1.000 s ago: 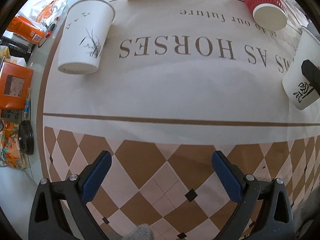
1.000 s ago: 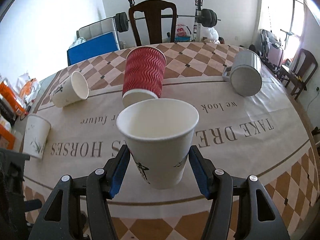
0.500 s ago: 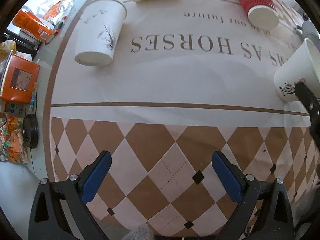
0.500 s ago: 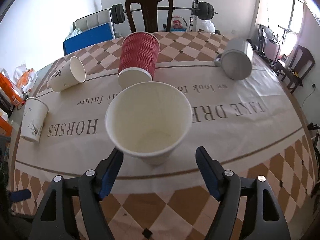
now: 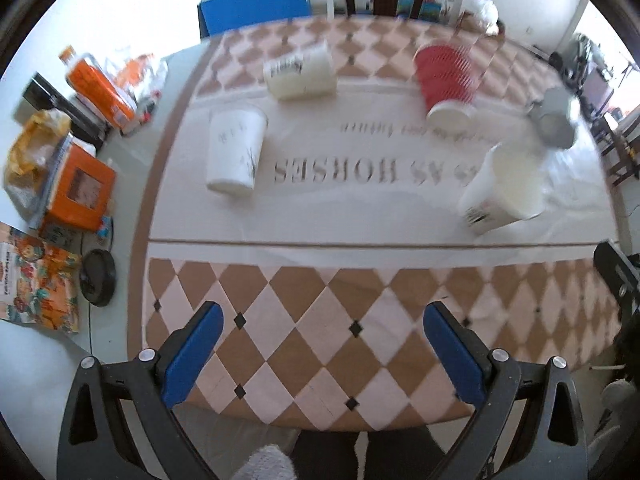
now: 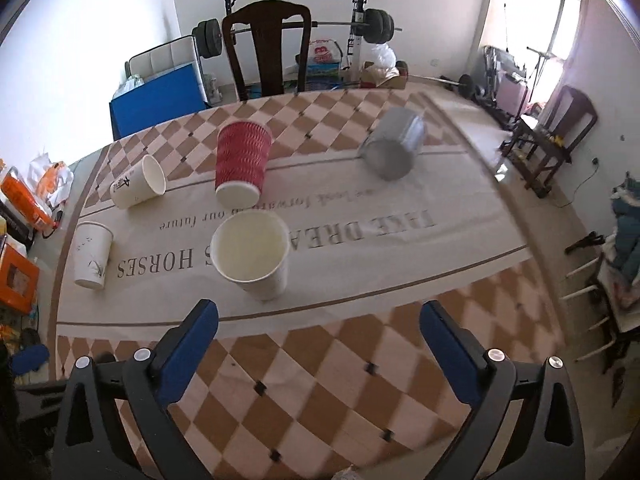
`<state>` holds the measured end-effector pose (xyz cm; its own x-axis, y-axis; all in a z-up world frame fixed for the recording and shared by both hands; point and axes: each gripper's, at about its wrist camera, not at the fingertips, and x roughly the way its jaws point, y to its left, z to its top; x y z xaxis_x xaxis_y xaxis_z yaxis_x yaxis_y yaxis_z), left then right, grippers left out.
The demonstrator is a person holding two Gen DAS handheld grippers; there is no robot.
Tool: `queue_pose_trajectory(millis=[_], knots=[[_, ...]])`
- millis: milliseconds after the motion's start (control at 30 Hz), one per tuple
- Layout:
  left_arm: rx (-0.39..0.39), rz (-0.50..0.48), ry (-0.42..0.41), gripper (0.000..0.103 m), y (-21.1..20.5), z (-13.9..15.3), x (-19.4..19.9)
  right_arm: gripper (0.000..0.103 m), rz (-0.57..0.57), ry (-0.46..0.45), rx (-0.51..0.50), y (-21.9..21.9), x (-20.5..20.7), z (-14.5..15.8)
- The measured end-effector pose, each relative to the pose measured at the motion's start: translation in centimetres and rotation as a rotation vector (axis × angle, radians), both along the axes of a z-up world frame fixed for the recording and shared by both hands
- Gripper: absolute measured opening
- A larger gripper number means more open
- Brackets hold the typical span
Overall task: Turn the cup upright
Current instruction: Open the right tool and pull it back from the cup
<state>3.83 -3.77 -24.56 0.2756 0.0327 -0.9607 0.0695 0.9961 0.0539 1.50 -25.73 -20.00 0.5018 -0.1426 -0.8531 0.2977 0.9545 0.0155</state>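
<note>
A white paper cup (image 6: 253, 254) stands upright, mouth up, on the cream tablecloth; it also shows in the left wrist view (image 5: 502, 192). My right gripper (image 6: 318, 344) is open and empty, pulled back over the checkered border, clear of the cup. My left gripper (image 5: 320, 344) is open and empty near the table's front edge. A red ribbed cup (image 6: 241, 168), a white cup with a grass print (image 6: 93, 254), another white cup (image 6: 138, 187) and a grey metal mug (image 6: 394, 148) lie on their sides.
Orange boxes and snack packets (image 5: 82, 188) and a black round lid (image 5: 97, 277) sit at the table's left edge. A dark wooden chair (image 6: 267, 46) stands behind the table, with weights and a blue box (image 6: 160, 98) beyond. The table (image 6: 360, 360) edge is near.
My right gripper opened, let go of the white cup, which now stands upright on the table, and drew back. My left gripper also drew back and tilted up.
</note>
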Motion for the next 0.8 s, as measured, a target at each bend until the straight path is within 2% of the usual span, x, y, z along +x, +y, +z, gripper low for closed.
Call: queue_pose_trajectory(millis=[100,333,567,800], knots=[[-0.029,-0.007,-0.057,0.103,-0.6,4.1,0.2,0.103,0.017,-0.005,-0.027,-0.6,-1.3,3.8],[-0.054,-0.013,-0.183,0.103,-2.2,12.3,-2.9,0.103,0.047,0.007,-0.064,-2.3,-3.5,10.9],[-0.048,0.000,-0.226,0.103,-2.6,16.6,-4.6,0.103,0.064,0.000,-0.050,-3.5,-5.3,16.2],[-0.041,0.032,-0.257,0.103,-2.5,19.6,-5.9,0.103,0.091,-0.002,-0.013,-3.9,-7.1,19.5]])
